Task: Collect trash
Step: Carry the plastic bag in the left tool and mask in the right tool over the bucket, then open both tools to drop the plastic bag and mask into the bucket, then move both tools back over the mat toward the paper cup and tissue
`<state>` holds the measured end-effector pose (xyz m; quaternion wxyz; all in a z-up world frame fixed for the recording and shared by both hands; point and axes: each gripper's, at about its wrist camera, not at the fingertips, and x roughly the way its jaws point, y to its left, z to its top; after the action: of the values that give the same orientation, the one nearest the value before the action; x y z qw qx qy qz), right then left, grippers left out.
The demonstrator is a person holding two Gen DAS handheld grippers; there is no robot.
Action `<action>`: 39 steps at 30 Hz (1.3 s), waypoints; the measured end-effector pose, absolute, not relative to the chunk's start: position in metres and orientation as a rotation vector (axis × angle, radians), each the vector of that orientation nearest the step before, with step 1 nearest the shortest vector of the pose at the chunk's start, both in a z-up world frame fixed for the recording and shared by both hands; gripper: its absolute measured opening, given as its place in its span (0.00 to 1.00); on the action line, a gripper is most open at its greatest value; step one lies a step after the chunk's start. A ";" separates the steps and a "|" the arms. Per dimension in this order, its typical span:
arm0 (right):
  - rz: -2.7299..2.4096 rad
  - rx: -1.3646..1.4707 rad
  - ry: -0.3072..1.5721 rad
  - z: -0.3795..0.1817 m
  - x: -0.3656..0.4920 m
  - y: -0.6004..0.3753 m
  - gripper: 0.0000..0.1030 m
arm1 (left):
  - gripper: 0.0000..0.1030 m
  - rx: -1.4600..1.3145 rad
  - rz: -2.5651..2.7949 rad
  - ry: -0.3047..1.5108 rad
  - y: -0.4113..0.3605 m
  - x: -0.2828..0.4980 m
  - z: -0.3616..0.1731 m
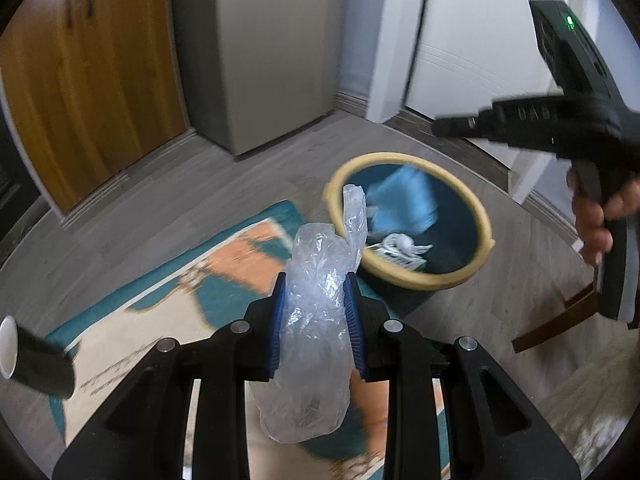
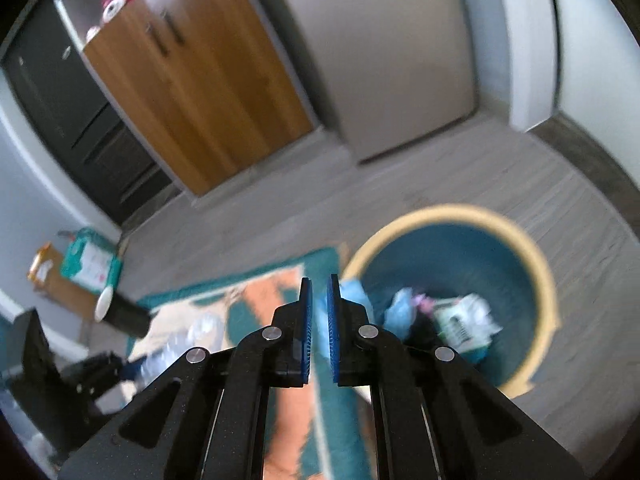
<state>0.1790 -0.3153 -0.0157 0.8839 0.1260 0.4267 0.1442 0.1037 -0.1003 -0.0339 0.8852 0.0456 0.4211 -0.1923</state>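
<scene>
Trash bin [image 1: 472, 276] holds printed carton [image 1: 394, 257], writing blurred, unreadable

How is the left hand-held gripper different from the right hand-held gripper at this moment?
The left hand-held gripper clamps a crumpled clear plastic bag between its pads; the right hand-held gripper holds nothing. The left one's jaws stand apart around the bag, while the right one's jaws are shut, with only a narrow slit between the pads. Both have black bodies and blue ribbed pads, and both point toward the teal trash bin.
</scene>
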 end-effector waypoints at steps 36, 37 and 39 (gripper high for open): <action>0.149 0.282 0.913 -0.038 0.191 -0.359 0.09 | 0.84 0.130 -0.356 0.887 -0.164 0.154 -0.047; 0.152 0.264 0.906 -0.036 0.188 -0.354 0.11 | 0.85 0.119 -0.343 0.884 -0.156 0.149 -0.042; 0.152 0.219 0.881 -0.029 0.179 -0.340 0.23 | 0.88 0.090 -0.315 0.877 -0.134 0.134 -0.032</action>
<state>0.1792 -0.3404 -0.0288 0.8960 0.1057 0.4251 0.0733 0.1339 -0.1342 -0.0318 0.8923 0.0436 0.4228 -0.1519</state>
